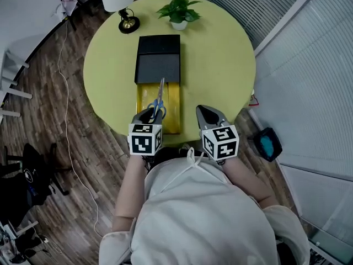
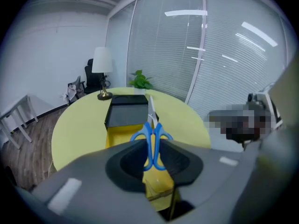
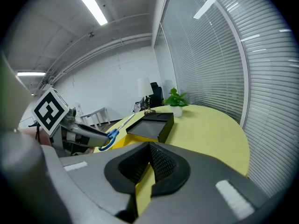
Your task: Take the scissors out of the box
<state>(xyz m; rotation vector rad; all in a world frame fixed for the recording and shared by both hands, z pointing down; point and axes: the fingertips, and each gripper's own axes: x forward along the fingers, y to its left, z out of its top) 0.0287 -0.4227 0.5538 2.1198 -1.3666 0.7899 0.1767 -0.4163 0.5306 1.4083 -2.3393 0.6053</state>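
My left gripper [image 1: 150,115] is shut on the blue handles of the scissors [image 1: 160,97]. It holds them in the air above the yellow tray [image 1: 144,101] that slides out of the black box [image 1: 158,59]. The silver blades point away from me toward the box. In the left gripper view the scissors' handles [image 2: 152,141] sit clamped between the jaws, over the yellow tray [image 2: 119,136]. My right gripper [image 1: 210,115] hovers at the table's near edge, right of the tray, shut and holding nothing. The right gripper view shows the scissors [image 3: 112,133] at its left.
The round yellow-green table [image 1: 220,65] carries a lamp [image 1: 124,15] and a potted plant [image 1: 179,10] at its far side. A glass wall with blinds [image 1: 287,15] stands to the right. A cable [image 1: 66,120] trails over the wooden floor at the left.
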